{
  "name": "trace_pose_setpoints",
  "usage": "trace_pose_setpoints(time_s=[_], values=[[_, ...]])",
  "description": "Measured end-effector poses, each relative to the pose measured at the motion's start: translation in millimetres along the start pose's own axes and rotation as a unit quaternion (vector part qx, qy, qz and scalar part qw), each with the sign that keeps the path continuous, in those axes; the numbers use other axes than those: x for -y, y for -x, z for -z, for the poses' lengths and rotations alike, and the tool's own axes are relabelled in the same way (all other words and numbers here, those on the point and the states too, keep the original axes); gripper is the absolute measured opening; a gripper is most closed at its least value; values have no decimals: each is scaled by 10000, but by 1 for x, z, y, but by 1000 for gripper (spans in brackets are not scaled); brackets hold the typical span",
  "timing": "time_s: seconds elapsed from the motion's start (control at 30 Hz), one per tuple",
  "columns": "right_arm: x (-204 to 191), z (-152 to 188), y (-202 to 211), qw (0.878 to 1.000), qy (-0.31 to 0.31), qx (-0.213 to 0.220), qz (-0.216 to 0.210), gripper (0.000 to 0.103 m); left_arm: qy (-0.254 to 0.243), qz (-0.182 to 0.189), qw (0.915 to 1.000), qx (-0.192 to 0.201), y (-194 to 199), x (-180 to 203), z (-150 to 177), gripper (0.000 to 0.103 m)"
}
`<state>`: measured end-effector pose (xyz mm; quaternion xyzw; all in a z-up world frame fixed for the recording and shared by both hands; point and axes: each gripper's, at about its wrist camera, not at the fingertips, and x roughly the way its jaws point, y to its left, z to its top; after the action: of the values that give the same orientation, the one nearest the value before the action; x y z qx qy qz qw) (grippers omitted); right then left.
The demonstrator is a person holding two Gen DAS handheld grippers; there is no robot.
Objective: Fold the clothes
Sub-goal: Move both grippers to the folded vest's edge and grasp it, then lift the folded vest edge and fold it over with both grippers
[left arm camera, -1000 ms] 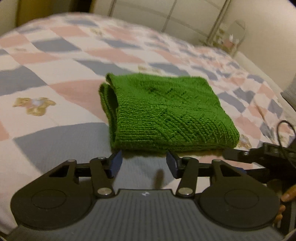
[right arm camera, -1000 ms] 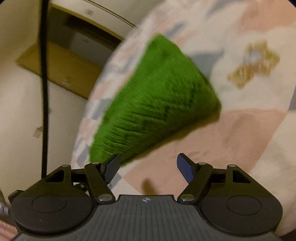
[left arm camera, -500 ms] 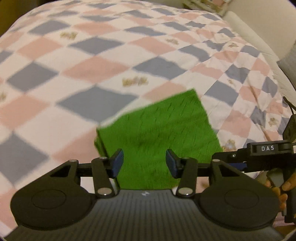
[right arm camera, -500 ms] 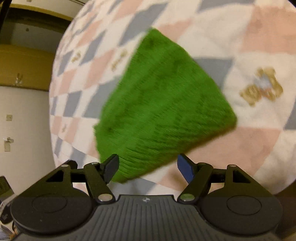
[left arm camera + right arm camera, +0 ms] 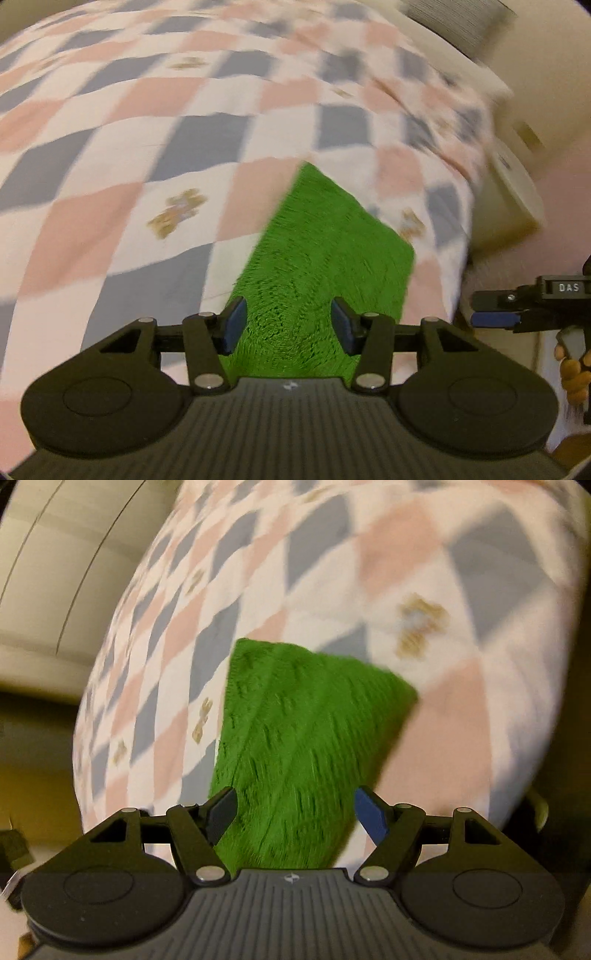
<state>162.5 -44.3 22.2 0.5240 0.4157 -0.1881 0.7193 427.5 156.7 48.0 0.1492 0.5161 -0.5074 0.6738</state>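
A green knitted garment lies folded into a flat rectangle on the checked bedspread. It also shows in the right wrist view. My left gripper is open and empty, held above the garment's near edge. My right gripper is open and empty, also above the garment's near end. The right gripper's tip shows at the right edge of the left wrist view, off the side of the bed. Both views are blurred by motion.
The bedspread has pink, grey and white diamonds with small bear prints. The bed's edge drops to a pale floor on the right. A panelled wall stands beyond the bed.
Both grippers have risen and swung, so the garment now appears lower and nearer the fingers. The garment itself has stayed folded in place. Both grippers stay open.
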Motion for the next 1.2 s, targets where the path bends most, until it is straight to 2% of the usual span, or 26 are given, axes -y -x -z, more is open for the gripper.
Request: trace_pose_setpoints(time_s=[0.2,0.4,0.57,0.83,0.93,1.13,1.2], values=[[38,70,4,9947,-906,482,82,73,-507,825,9939,-525,-48,-32,-10,49],[58,93,-29,9867,-1323,874,-353,73,-381,1437,9864,-699,-85,-68,-16,56],[61,94,-52,9813,-1308,1238,-675,74,-271,1951,9776,-737,-108,-88,-31,64],[71,69,-89,9749,-1197,1612,-964,82,-4,2494,9635,-978,-148,-104,-43,68],[76,64,-101,9733,-1250,1652,-988,84,151,2719,9555,-1134,-166,-106,-48,71],[88,59,-119,9645,-1526,1740,-1275,89,704,3222,9333,-1421,-203,-107,-58,84],[87,56,-123,9636,-1526,1750,-1324,89,607,3157,9346,-1523,-211,-101,-60,85]])
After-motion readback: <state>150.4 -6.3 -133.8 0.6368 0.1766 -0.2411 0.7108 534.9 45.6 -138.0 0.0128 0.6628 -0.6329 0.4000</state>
